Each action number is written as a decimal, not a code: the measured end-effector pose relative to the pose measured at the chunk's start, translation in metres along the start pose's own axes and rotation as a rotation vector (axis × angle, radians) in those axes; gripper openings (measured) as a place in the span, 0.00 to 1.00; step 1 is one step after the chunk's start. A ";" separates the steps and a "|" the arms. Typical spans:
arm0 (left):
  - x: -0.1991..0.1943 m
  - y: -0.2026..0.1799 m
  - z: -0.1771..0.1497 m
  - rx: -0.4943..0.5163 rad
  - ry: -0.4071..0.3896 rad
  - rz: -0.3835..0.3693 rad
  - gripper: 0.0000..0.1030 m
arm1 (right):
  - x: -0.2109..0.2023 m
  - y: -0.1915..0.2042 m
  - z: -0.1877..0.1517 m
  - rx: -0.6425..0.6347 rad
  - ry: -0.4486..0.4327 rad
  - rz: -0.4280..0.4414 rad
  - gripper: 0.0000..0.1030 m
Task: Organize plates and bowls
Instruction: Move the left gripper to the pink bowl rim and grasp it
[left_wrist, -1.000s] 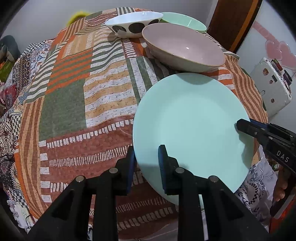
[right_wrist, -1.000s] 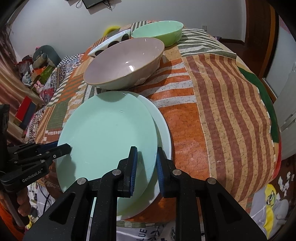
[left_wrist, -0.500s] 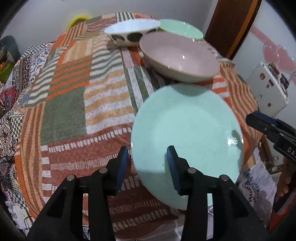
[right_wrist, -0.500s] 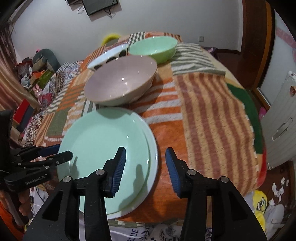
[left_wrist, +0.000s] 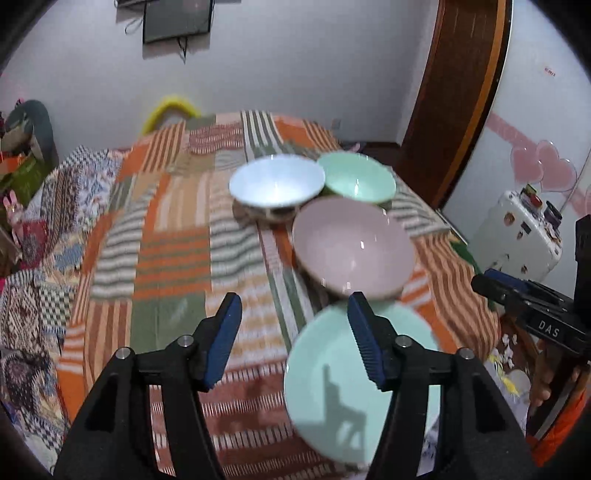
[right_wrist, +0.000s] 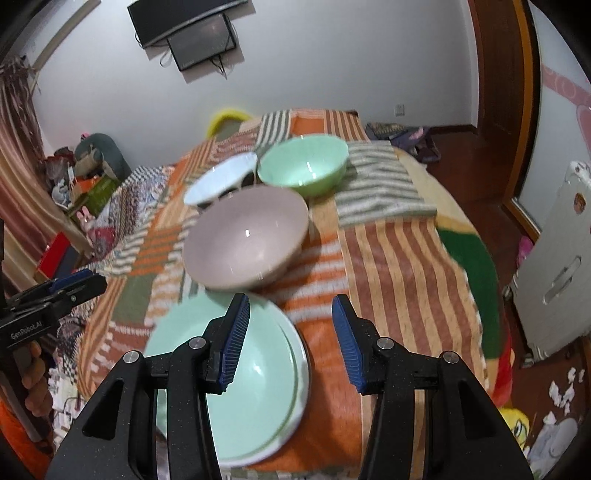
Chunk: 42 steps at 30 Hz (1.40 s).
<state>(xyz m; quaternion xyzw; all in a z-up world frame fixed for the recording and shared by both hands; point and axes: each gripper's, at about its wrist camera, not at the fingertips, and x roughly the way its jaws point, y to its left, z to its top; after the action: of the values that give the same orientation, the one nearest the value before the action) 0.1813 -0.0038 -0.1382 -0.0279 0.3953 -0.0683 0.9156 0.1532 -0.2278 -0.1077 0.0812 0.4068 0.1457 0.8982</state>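
Pink bowl (right_wrist: 245, 245) touches mint plate (right_wrist: 258, 376); green bowl (right_wrist: 304, 168) behind.

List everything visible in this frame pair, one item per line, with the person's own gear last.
Plates: two stacked, mint on white, near table edge.
Pink bowl: one, dusty pink, just behind the plates.
Green bowl: one, light green, far right of the group.
White bowl: one, white with dark spots outside, left of the green bowl.
Tablecloth: one, orange, green and white patchwork stripes, covering the table.
Screen: one, black, on the wall.
Left hand-held gripper: one, black with blue pads, open above the plates' edge.
Right hand-held gripper: one, same colours, open, empty.
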 end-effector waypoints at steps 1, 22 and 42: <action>0.003 0.000 0.004 -0.001 -0.006 -0.005 0.59 | 0.003 0.000 0.006 0.000 -0.007 0.005 0.43; 0.138 0.010 0.039 -0.054 0.124 -0.051 0.50 | 0.100 -0.019 0.040 0.081 0.075 0.038 0.51; 0.138 0.002 0.029 -0.028 0.166 -0.094 0.14 | 0.104 -0.014 0.033 0.086 0.148 0.058 0.19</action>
<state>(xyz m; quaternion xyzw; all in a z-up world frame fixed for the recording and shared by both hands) 0.2966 -0.0222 -0.2176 -0.0536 0.4689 -0.1077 0.8750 0.2461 -0.2082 -0.1631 0.1203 0.4756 0.1597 0.8567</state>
